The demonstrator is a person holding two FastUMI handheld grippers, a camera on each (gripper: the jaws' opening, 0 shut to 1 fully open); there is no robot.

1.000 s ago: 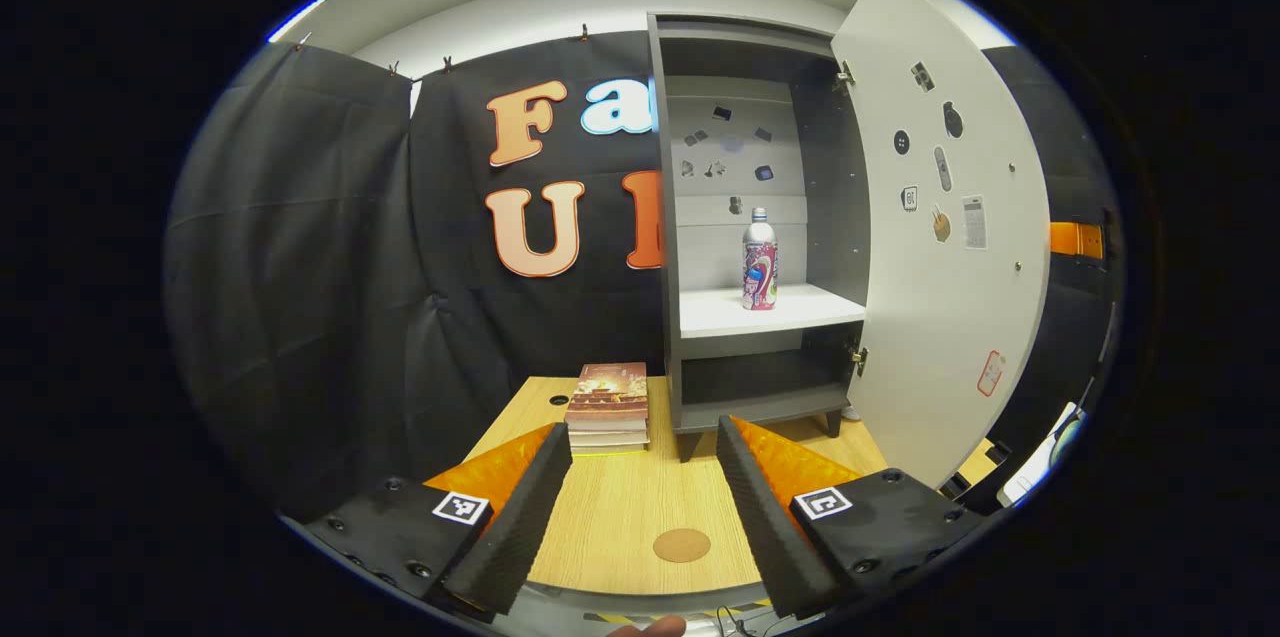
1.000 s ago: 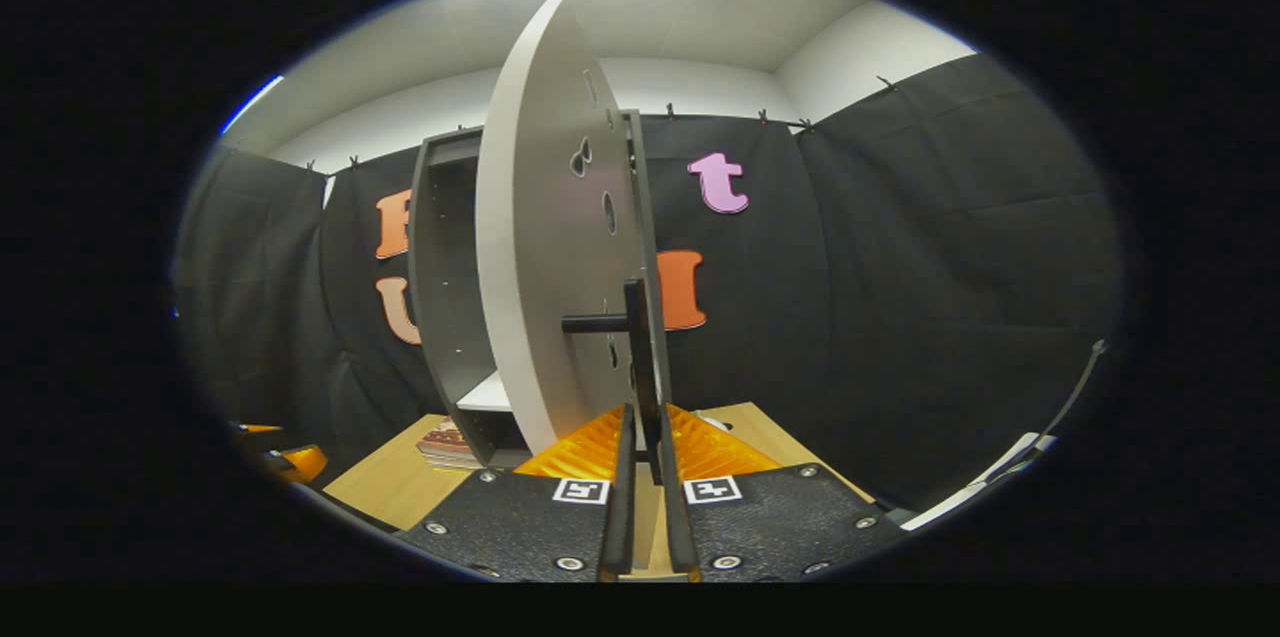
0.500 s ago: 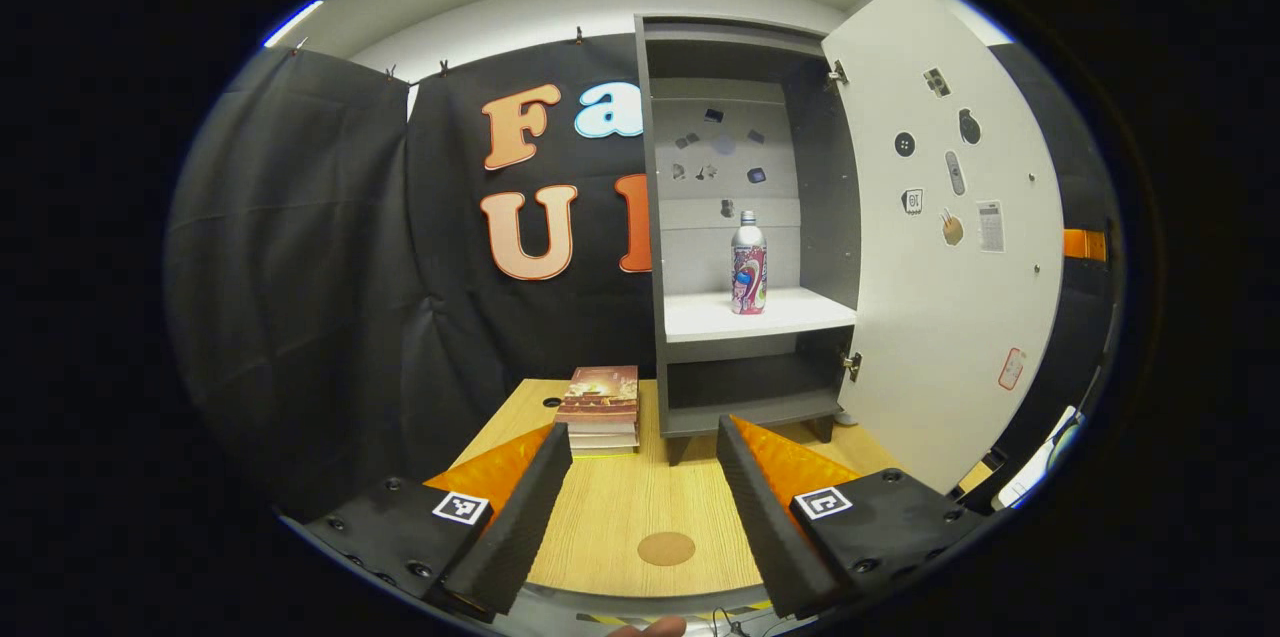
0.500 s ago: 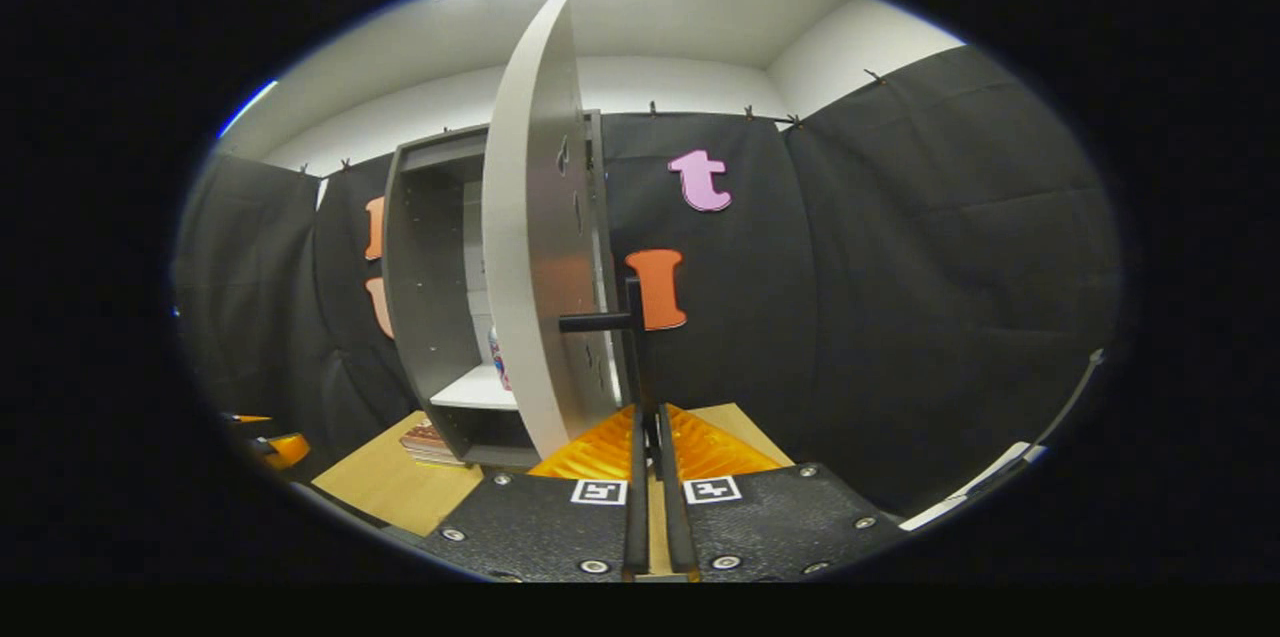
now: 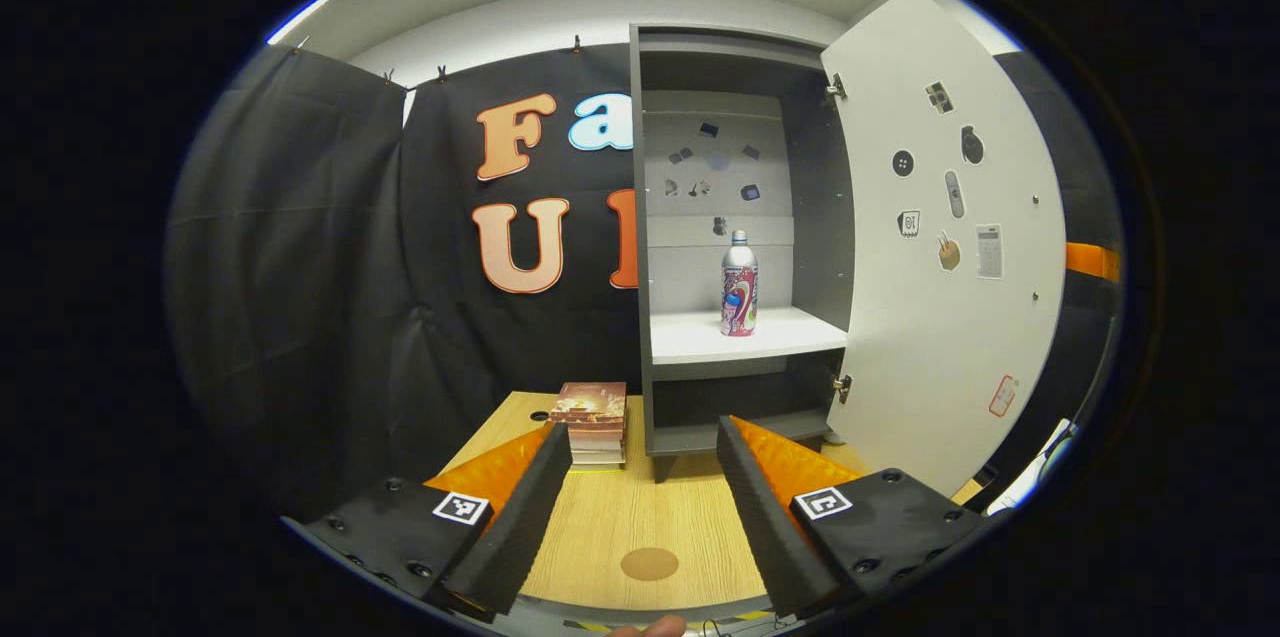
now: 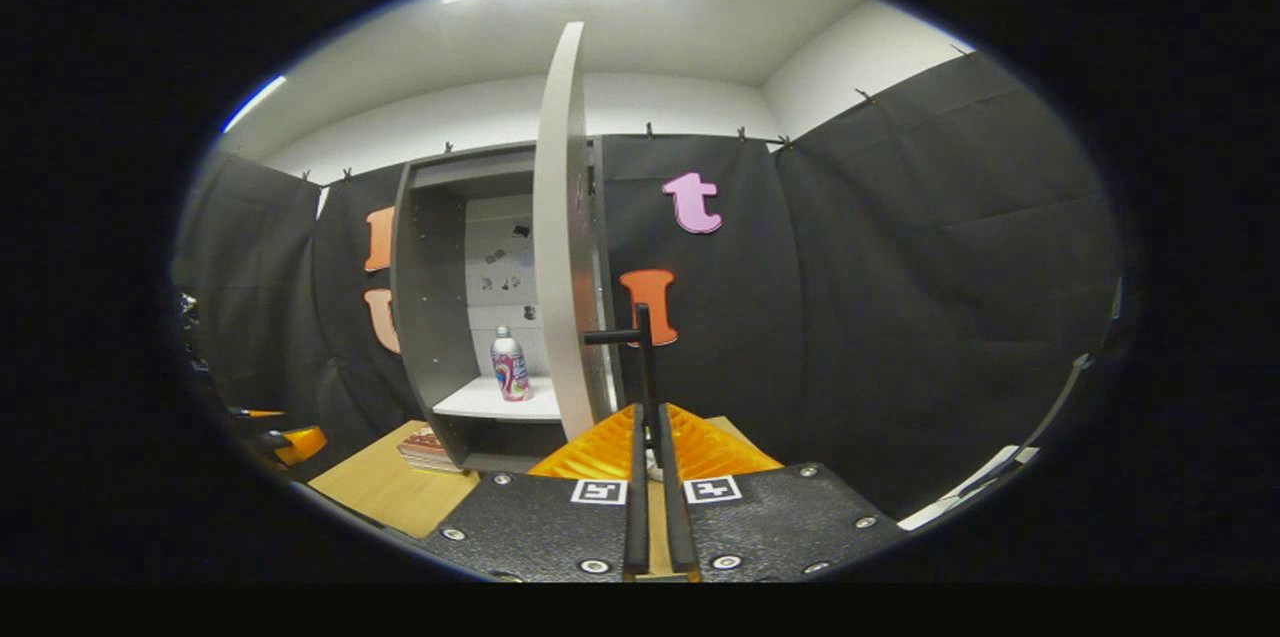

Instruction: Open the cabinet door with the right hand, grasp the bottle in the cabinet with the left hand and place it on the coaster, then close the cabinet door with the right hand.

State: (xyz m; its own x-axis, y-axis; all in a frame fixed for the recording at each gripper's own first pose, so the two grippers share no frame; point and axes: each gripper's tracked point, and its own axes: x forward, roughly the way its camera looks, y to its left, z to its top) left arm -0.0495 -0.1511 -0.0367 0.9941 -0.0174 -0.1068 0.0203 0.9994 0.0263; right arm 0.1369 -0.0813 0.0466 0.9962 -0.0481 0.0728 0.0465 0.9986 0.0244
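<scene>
One cabinet [image 5: 740, 247] stands ahead of the left gripper [image 5: 640, 472], whose two fingers are spread wide with nothing between them. One bottle [image 5: 738, 283] stands upright on the cabinet's white shelf [image 5: 740, 335], well beyond and above the fingertips, slightly right of the gap. One door [image 5: 950, 247] is swung wide open to the right of the gripper, its inner face dotted with about seven small stickers, too small to make out. More stickers sit on the cabinet's back panel above the bottle. One round coaster [image 5: 649, 564] lies on the table [image 5: 640, 527] just below and between the fingers, close to the near edge. One stack of books [image 5: 592, 410] lies just past the left fingertip, beside the cabinet's foot; the number of books cannot be counted. A fingertip of the person's hand [image 5: 648, 627] peeks in at the bottom, cut off.

In the right gripper view, the right gripper [image 6: 650, 437] is clenched on the door's one dark handle [image 6: 640, 367], the bar rising straight up from between the two nearly closed fingers. The door [image 6: 568, 247] is seen almost edge-on, just left of the handle, hiding the cabinet's right side. The bottle [image 6: 509, 365] shows farther left on the shelf, past the door's edge. The books [image 6: 430, 447] are partly hidden behind the cabinet's base. At far left, part of the other gripper [image 6: 290, 442] is visible, mostly cut off.
</scene>
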